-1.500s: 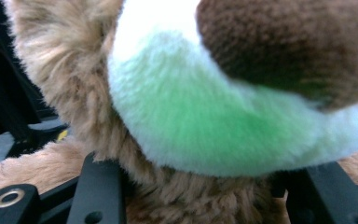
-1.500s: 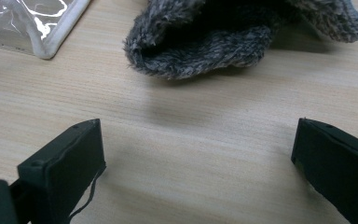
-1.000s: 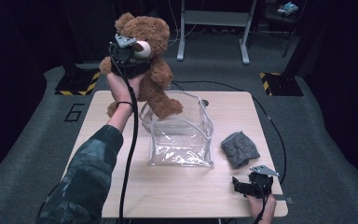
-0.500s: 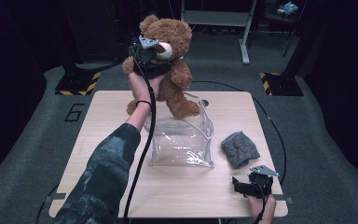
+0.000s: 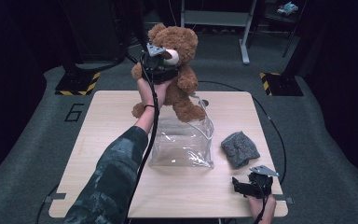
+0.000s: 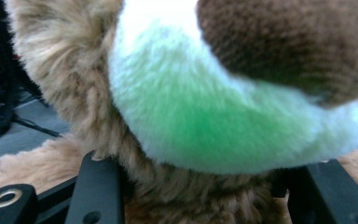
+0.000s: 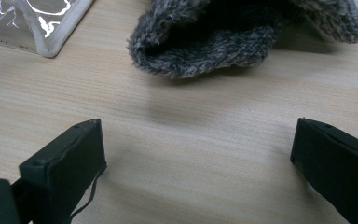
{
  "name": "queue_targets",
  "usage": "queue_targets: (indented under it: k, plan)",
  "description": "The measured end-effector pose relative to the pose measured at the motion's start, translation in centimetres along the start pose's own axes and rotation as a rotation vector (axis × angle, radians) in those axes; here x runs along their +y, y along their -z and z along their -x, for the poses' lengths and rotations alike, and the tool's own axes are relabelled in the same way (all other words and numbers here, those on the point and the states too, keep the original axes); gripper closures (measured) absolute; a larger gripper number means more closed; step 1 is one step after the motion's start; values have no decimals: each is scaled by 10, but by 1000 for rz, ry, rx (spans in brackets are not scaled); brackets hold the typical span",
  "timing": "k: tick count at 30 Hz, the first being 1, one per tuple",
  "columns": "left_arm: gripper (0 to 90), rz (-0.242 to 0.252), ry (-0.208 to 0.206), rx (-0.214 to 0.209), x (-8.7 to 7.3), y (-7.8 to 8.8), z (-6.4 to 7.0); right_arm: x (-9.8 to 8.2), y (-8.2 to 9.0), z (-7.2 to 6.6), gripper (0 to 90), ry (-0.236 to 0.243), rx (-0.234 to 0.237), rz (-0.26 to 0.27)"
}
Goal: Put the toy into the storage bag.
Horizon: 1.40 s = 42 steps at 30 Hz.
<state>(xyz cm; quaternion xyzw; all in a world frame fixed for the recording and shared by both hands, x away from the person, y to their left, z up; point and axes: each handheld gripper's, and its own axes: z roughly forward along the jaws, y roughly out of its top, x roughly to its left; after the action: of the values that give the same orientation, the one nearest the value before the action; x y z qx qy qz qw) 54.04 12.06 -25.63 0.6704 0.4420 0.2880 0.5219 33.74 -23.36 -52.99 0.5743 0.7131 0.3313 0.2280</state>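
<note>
Gripping the teddy bear (image 5: 179,70) above the clear bag (image 5: 182,140), left gripper (image 5: 161,70); right gripper's (image 5: 249,186) fingers wide.

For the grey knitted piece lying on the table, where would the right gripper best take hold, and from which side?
Probably at the near edge of the grey knitted piece, coming in low from the person's side. It lies slumped on the table, apart from the clear bag, and its thick rolled edge faces the right gripper, whose jaws stand open just short of it. That soft edge should pinch easily.
</note>
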Motion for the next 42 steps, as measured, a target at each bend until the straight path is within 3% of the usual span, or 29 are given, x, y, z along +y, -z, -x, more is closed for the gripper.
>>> queue_targets:
  k: [10, 13, 16, 18, 29, 32, 42]
  plan:
    - [462, -57, 4, -29, -19, -1, 6, 0, 0, 0, 25, 1, -1, 0]
    - [453, -68, 34, -43, -26, 1, 8, 0, 0, -1, 26, 2, 0, 3]
    - [451, -95, 10, -53, -31, 3, 9, 0, 0, -1, 26, 2, -4, -1]
    - [450, -93, 21, -59, -34, 3, 9, 0, 0, -1, 26, 4, -5, -2]
    - [436, -137, 45, -52, -56, 0, 14, 0, 0, -2, 27, 8, -12, -5]
    - [430, -169, 33, -58, -61, -1, 15, 0, 0, -2, 27, 9, -11, -5]
    - [408, -211, 54, -66, -70, -1, 21, 0, -1, -2, 27, 10, -12, -1]
